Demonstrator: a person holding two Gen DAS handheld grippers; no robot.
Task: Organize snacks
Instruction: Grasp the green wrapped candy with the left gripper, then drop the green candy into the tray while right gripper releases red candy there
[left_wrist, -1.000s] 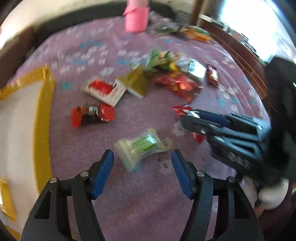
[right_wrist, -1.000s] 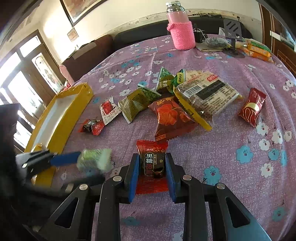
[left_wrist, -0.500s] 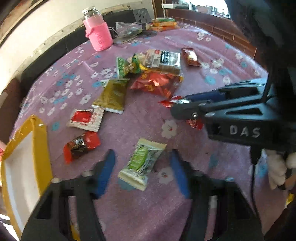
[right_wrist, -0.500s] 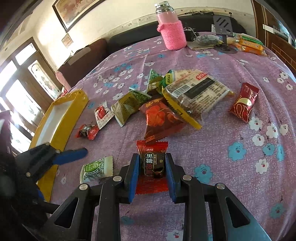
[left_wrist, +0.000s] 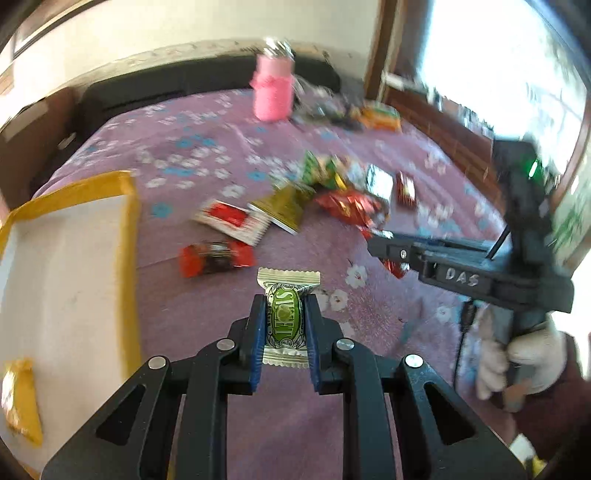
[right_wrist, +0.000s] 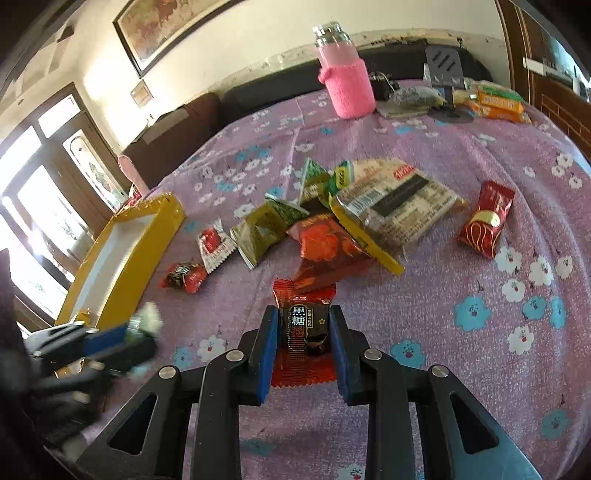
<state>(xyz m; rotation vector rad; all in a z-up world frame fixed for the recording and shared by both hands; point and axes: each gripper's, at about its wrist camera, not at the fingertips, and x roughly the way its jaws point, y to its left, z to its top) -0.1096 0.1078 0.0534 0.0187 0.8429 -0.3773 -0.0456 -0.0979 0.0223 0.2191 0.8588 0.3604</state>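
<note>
Two snacks were already in hand here. The left gripper (left_wrist: 284, 325) had its blue fingers (left_wrist: 257, 332) pinched in on the green candy (left_wrist: 283, 319), wrapper ends poking out front and back, and it looked lifted off the purple floral surface (right_wrist: 461, 369). The right gripper (right_wrist: 303, 341) was closed the same way on the red brown-sugar candy (right_wrist: 304, 328), pads snug against both sides.

My guess is the step was carrying both over to the yellow tray (left_wrist: 127, 229), which sat just left of the left gripper, with one small yellow packet (left_wrist: 20, 398) already in its near corner. If I were doing it, I'd keep the squeeze steady, since those wrappers look slick, clear the raised rim before opening the fingers, and send the left one in first so the two tools don't bump into each other.

Further out, the rest of the loose snack pile (right_wrist: 332, 221) was still scattered mid-surface, and a red and gold packet (right_wrist: 487, 219) lay off by itself to the right. At the far edge stood a bottle in a pink knit sleeve (right_wrist: 347, 85), with some clutter beside it. Beyond that were a dark sofa, a framed picture on the wall and bright windows.
</note>
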